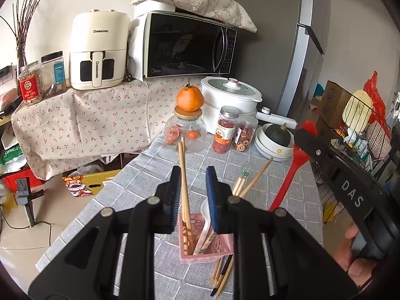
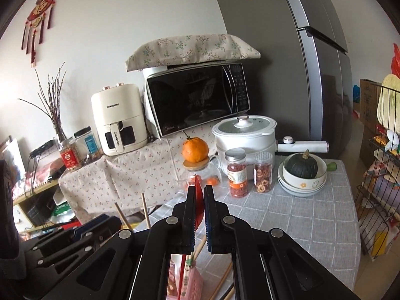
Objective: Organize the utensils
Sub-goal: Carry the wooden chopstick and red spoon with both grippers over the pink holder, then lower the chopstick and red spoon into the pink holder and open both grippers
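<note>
A pink utensil holder (image 1: 200, 246) stands on the grey checked tablecloth (image 1: 140, 182). In it stand a pair of wooden chopsticks (image 1: 184, 187), a white spoon (image 1: 205, 225) and more chopsticks. My left gripper (image 1: 192, 175) is open just above it, the chopsticks against its left finger. My right gripper (image 2: 199, 195) is shut on a red spoon (image 2: 198, 200), whose handle points down toward the holder (image 2: 192, 282). In the left wrist view the red spoon (image 1: 292, 167) hangs at right. Loose chopsticks (image 1: 222, 275) lie in front of the holder.
At the table's back stand a glass jar with an orange (image 1: 189, 100) on its lid, two snack jars (image 1: 225, 130), stacked bowls holding a dark squash (image 1: 277, 136) and a white electric pot (image 1: 230, 95). A wire rack (image 1: 362, 135) stands at right.
</note>
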Motion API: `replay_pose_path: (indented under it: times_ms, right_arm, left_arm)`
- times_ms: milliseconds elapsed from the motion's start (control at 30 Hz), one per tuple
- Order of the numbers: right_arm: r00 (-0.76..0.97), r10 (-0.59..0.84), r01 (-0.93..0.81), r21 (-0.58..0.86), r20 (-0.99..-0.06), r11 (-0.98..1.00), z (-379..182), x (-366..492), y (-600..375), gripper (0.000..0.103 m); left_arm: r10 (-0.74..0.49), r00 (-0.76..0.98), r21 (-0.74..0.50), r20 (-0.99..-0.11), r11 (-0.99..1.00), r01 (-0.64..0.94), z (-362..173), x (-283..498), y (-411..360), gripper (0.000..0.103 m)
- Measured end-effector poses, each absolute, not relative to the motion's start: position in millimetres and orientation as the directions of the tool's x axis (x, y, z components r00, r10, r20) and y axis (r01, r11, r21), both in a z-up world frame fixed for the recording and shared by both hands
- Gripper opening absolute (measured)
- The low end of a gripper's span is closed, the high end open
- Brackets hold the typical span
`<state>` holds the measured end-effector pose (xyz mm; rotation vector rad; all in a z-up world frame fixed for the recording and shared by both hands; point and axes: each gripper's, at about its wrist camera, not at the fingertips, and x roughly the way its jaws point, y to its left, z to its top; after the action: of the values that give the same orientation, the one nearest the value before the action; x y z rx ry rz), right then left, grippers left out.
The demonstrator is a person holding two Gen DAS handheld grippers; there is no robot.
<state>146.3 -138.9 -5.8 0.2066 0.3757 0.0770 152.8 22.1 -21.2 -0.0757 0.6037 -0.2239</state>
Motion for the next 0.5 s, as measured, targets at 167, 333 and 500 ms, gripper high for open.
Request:
replay_pose_path:
  times_ms: [167,333,500]
  right_arm:
    - [0.942,0.063,0.010,0.216,-0.329,0.976,-9.6,153.7,-136.6,0.006]
    - [0.946,0.006,0.053,0.176,-0.323,0.983,-21.4,161.8,-129.2,0.006]
    - [0.944,-0.013,0.068,0.154,-0.330,0.986,-32.6,163.0,-122.9,0.006]
  left_arm:
    - [-0.188,0.776,-0.140,-0.602,0.982,0.129,-19.8,148.6,34.0,0.031]
    - [-0.095,0.695,-0.098,-0.713,0.995,0.035,-34.7,152.1,49.6,0.034]
    - [-0.083,0.623,-0.126,-0.777,0.992,-0.024,-53.8,157.9,63.2,0.034]
